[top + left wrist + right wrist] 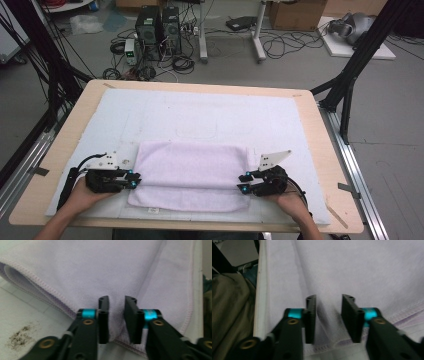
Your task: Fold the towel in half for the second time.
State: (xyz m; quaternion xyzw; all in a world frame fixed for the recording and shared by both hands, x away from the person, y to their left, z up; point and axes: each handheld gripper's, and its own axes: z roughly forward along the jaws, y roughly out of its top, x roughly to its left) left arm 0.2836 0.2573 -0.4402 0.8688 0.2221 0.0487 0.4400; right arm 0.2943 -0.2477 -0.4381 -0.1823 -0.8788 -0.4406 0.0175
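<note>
While both grippers flank the folded towel [189, 172]
Left gripper [136, 180] and right gripper [242, 183] stand slightly parted, cloth between unpressed pads.

You work in a lab: computer towers [157, 29], tangled cables [280, 42] on the floor, black frame struts [357, 57] beside your table [320, 145].

The towel [189, 172] is soft pale-lilac cloth, matt, with a fine short nap and stitched hems; the mat [200, 117] under it is white, matt and slightly rough, like foam or felt, soiled with dark specks at 8 o'clock in the left gripper view; the table [310, 107] rim is pale smooth wood; the left gripper [116, 320] and right gripper [328, 320] have matt black plastic jaws, glossy blue metal collars and brass-coloured rivets.
</note>
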